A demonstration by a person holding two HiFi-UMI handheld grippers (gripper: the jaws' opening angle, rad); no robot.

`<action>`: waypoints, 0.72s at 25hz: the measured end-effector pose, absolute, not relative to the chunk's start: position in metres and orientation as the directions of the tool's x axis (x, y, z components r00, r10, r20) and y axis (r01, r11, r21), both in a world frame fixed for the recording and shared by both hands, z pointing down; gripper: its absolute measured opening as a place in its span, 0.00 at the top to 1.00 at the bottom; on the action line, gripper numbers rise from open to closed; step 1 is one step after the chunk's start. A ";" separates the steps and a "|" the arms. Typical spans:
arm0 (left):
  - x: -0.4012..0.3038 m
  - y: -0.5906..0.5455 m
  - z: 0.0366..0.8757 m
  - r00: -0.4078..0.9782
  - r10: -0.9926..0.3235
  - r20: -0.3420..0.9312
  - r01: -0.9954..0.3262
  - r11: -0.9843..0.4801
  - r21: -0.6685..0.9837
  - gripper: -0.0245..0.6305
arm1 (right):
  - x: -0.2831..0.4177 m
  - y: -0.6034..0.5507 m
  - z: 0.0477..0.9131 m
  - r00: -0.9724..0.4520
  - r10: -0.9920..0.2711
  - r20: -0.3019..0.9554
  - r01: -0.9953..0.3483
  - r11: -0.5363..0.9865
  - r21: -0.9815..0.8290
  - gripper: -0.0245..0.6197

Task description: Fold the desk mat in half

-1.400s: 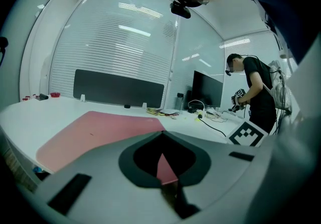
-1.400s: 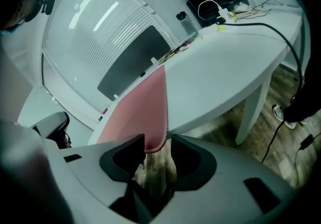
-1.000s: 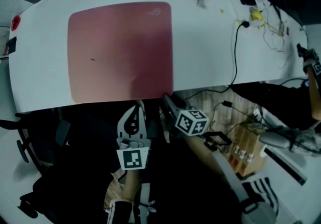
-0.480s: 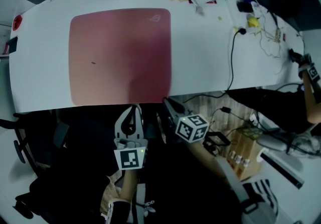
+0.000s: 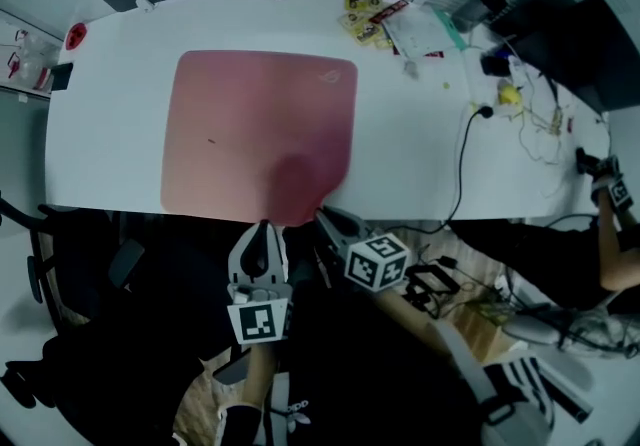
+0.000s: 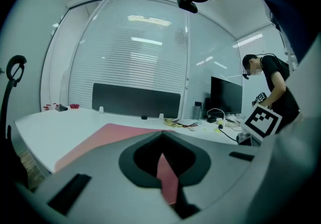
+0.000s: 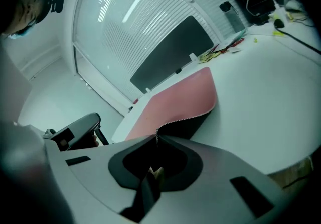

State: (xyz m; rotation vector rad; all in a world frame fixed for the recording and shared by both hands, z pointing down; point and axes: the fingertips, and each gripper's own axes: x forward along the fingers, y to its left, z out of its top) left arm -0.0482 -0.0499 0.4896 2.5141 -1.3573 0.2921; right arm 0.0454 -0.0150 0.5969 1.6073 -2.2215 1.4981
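The left gripper [image 5: 264, 230] and right gripper [image 5: 325, 217] have grey moulded bodies with a dark recess behind the jaws. Each carries a white cube printed with black square markers. The person's clothing [image 5: 340, 374] is dark, with white stripe markings.

Head view: above me, looking steeply down on the desk [image 5: 410, 154].
Gripper views: low at my near edge, facing far.
Shared: mat [image 5: 260, 124].
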 end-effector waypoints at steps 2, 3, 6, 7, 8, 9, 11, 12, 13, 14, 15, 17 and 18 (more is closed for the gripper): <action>-0.048 -0.051 0.483 0.517 -0.806 0.289 -0.855 -0.502 0.129 0.96 | 0.042 -0.025 0.589 -0.503 -0.719 0.480 -0.729 0.055 -0.682 0.94; -0.047 -0.051 0.481 0.505 -0.816 0.282 -0.863 -0.490 0.125 0.96 | 0.042 -0.030 0.586 -0.517 -0.716 0.469 -0.726 0.076 -0.684 0.94; -0.047 -0.048 0.475 0.466 -0.842 0.271 -0.885 -0.449 0.125 0.96 | 0.040 -0.042 0.580 -0.549 -0.705 0.450 -0.729 0.140 -0.670 0.94; -0.048 -0.047 0.474 0.455 -0.849 0.269 -0.890 -0.438 0.124 0.96 | 0.039 -0.047 0.579 -0.557 -0.702 0.445 -0.732 0.161 -0.662 0.94; -0.050 -0.047 0.473 0.446 -0.854 0.268 -0.895 -0.430 0.121 0.96 | 0.037 -0.051 0.577 -0.564 -0.699 0.440 -0.734 0.179 -0.656 0.94; -0.052 -0.047 0.471 0.439 -0.858 0.265 -0.898 -0.424 0.116 0.96 | 0.035 -0.054 0.575 -0.571 -0.695 0.437 -0.735 0.195 -0.650 0.94; -0.057 -0.047 0.468 0.425 -0.866 0.262 -0.905 -0.412 0.108 0.96 | 0.029 -0.059 0.573 -0.583 -0.688 0.433 -0.737 0.223 -0.637 0.94; -0.060 -0.048 0.467 0.418 -0.870 0.261 -0.908 -0.405 0.106 0.96 | 0.025 -0.061 0.572 -0.587 -0.685 0.432 -0.739 0.235 -0.632 0.94; -0.063 -0.050 0.466 0.412 -0.874 0.260 -0.911 -0.399 0.104 0.96 | 0.022 -0.062 0.571 -0.590 -0.683 0.430 -0.739 0.243 -0.628 0.94; -0.066 -0.053 0.466 0.408 -0.876 0.258 -0.913 -0.395 0.101 0.96 | 0.019 -0.065 0.570 -0.592 -0.683 0.428 -0.739 0.248 -0.626 0.94; -0.068 -0.056 0.465 0.406 -0.877 0.255 -0.914 -0.395 0.097 0.96 | 0.017 -0.068 0.569 -0.593 -0.682 0.427 -0.738 0.250 -0.626 0.94; -0.071 -0.064 0.462 0.412 -0.876 0.250 -0.911 -0.402 0.090 0.96 | 0.013 -0.075 0.566 -0.595 -0.682 0.425 -0.738 0.253 -0.626 0.94; -0.072 -0.068 0.460 0.417 -0.875 0.247 -0.909 -0.408 0.089 0.96 | 0.011 -0.080 0.565 -0.593 -0.684 0.424 -0.738 0.253 -0.625 0.94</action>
